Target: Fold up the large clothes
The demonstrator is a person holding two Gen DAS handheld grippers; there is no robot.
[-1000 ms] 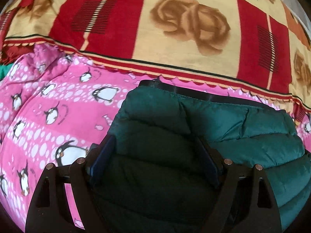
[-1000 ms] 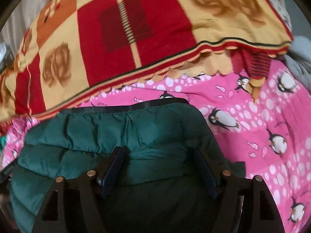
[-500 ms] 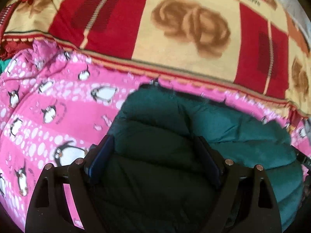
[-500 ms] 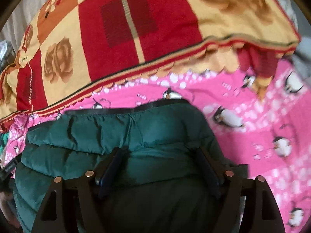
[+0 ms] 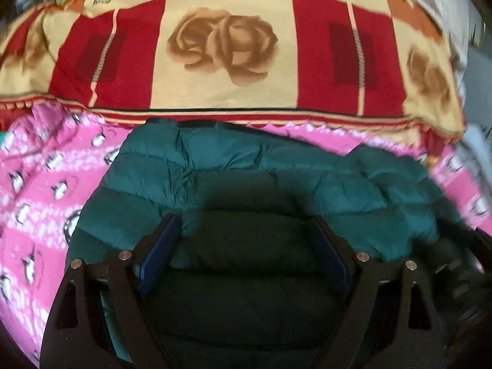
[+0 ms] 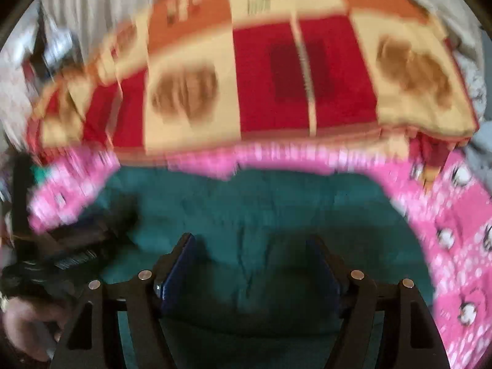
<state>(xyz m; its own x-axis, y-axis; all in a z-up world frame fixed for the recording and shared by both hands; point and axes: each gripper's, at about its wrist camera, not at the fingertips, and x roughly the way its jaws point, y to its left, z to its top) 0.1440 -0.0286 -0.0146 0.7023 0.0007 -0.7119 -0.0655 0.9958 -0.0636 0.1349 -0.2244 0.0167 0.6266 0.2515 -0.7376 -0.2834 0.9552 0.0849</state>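
Slippage is judged the chief risk: the green puffer jacket (image 5: 246,184) is slick and bulky, and a thick quilted fold sits between the pads of each tool, so an uneven pull could let one side escape and skew the fold. A second risk is that the pink penguin-print sheet (image 5: 40,190) is dragged along if a pad catches it; a third is that the jacket's far hem is pushed under the red and cream rose blanket (image 5: 221,70) at 12 o'clock.

In the left wrist view, the left tool (image 5: 246,246) is seen with jaws set wide and jacket bulk filling the gap; whether the pads press on it cannot be told. In the right wrist view, heavily blurred, the right tool (image 6: 252,264) stands likewise, grip undetermined. The jacket lies on the bed, spreading from 6 o'clock to centre. The other tool appears at 4 o'clock in the left view and at 8 o'clock in the right.
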